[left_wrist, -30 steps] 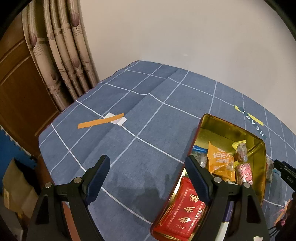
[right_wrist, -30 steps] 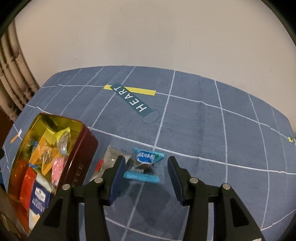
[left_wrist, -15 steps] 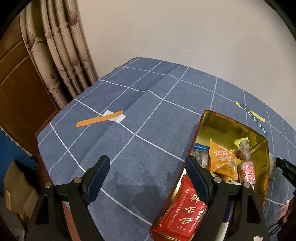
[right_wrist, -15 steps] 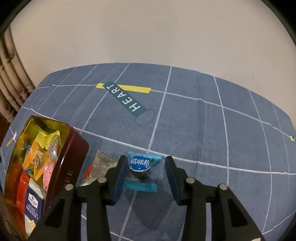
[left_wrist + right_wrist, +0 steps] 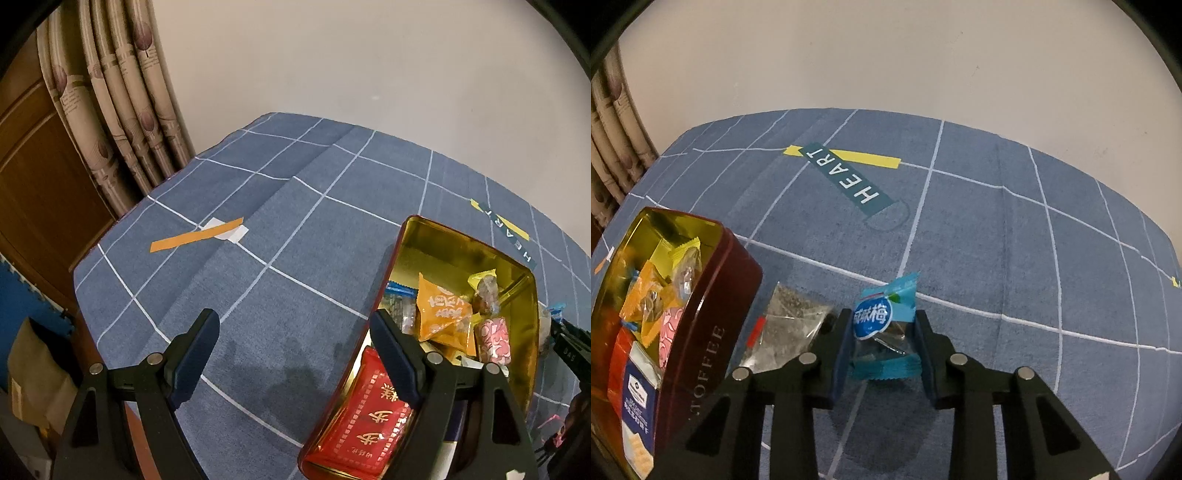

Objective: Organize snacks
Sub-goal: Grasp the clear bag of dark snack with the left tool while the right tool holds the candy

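A dark red tin [image 5: 713, 295] with a gold inside stands at the left of the right wrist view and holds several wrapped snacks. My right gripper [image 5: 881, 339] is shut on a blue-wrapped candy [image 5: 882, 332] just right of the tin. A clear packet of dark bits [image 5: 786, 332] lies on the cloth between the tin and the candy. In the left wrist view the tin [image 5: 458, 236] sits at the right, with a red packet [image 5: 365, 424] and an orange packet [image 5: 441, 314] inside. My left gripper [image 5: 295, 350] is open and empty, its right finger over the tin's near end.
The table has a blue cloth with white grid lines [image 5: 280, 229]. An orange tape strip [image 5: 195, 236] lies at its left, a green HEART label [image 5: 846, 177] over yellow tape at the back. Curtains [image 5: 122, 92] and a wooden door stand beyond the left edge.
My right gripper has closed in on the blue candy, which now stands tilted up between the fingers. The left gripper has lifted slightly and stays open.
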`<state>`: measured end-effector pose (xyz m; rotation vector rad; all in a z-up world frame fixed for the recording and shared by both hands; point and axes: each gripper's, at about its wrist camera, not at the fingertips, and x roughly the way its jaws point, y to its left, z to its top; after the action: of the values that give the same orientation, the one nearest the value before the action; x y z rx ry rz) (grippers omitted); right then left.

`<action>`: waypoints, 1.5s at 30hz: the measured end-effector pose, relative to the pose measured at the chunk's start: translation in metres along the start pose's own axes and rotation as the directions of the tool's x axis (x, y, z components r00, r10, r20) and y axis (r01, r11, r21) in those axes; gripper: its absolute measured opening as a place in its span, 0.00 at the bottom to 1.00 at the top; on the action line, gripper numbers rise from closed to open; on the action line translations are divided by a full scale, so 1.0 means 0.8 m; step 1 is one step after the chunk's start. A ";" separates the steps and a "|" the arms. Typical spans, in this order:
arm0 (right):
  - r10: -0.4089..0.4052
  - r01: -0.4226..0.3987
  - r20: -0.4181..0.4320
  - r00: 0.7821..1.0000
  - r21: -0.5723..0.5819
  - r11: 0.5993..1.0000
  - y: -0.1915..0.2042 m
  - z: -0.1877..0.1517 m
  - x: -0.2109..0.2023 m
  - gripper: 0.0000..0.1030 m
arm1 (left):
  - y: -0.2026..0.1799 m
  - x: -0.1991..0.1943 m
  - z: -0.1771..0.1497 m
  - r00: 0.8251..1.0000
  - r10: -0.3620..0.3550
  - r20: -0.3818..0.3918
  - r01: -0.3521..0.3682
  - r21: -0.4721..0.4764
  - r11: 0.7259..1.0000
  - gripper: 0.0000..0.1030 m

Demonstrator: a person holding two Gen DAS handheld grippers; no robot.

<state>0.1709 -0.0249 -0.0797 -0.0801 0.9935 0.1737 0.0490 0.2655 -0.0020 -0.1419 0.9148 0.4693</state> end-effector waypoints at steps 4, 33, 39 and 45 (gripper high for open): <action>-0.005 0.005 0.017 1.000 -0.012 1.000 0.000 -0.004 -0.003 0.31 | -0.005 0.001 -0.005 1.000 0.014 0.008 -0.014 0.021 1.000 0.79; -0.101 0.088 0.115 0.988 0.116 0.989 -0.147 -0.082 -0.053 0.31 | -0.189 -0.071 -0.025 0.977 -0.210 -0.030 0.207 0.349 0.914 0.81; -0.113 0.093 0.115 0.987 0.164 0.982 -0.178 -0.099 -0.059 0.31 | -0.236 -0.072 -0.036 0.950 -0.294 -0.105 0.312 0.393 0.865 0.81; -0.131 0.103 0.129 0.983 0.201 0.974 -0.200 -0.118 -0.069 0.31 | -0.264 -0.059 -0.043 0.924 -0.335 -0.183 0.380 0.382 0.842 0.81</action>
<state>0.0928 -0.2022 -0.0867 0.0511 0.8572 -0.0264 0.0943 0.0507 -0.0026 0.0491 1.0490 -0.0890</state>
